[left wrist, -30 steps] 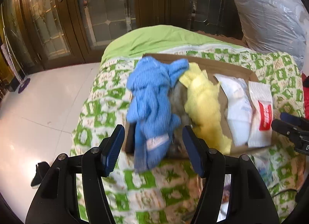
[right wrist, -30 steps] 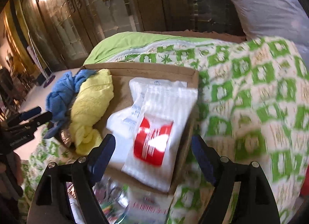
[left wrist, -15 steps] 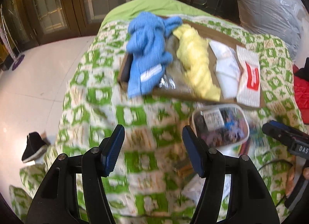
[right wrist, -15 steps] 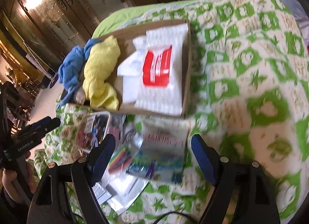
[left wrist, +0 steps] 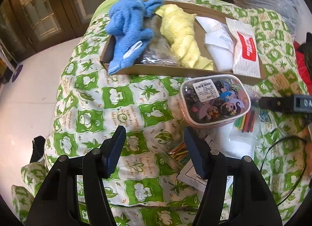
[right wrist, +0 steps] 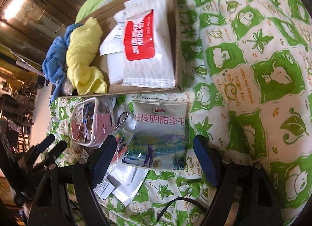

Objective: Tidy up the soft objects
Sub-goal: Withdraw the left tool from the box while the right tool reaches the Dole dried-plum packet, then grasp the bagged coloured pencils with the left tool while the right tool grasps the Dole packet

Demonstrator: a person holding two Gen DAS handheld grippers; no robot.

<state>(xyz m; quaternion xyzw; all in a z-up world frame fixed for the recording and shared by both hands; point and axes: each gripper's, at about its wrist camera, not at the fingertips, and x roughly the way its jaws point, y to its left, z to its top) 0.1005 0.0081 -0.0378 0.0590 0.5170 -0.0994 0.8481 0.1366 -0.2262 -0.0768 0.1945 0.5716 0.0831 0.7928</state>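
A shallow cardboard box point(left wrist: 156, 70) point(right wrist: 178, 37) lies on a green-and-white quilt. In it are a blue towel point(left wrist: 128, 31) point(right wrist: 52, 64), a yellow towel point(left wrist: 183, 37) point(right wrist: 83, 54), a crinkly clear bag point(left wrist: 158, 50), a white packet point(left wrist: 218, 39) and a white pack with a red label point(left wrist: 246, 50) point(right wrist: 148, 50). My left gripper point(left wrist: 154, 148) is open over bare quilt, in front of the box. My right gripper point(right wrist: 156, 159) is open above a Dole snack bag point(right wrist: 159, 134), which lies between its fingers untouched.
In front of the box lie a clear pouch with cartoon stickers point(left wrist: 214, 101) point(right wrist: 85, 122), a bag of coloured sticks point(left wrist: 247, 120), flat plastic packets point(right wrist: 124, 179) and a black cable point(right wrist: 175, 202). White floor point(left wrist: 29, 93) drops off left of the bed.
Both views have pulled back and tipped down, so the box has slid up the pictures. The stickered pouch, snack bag and loose packets in front of the box came into view.
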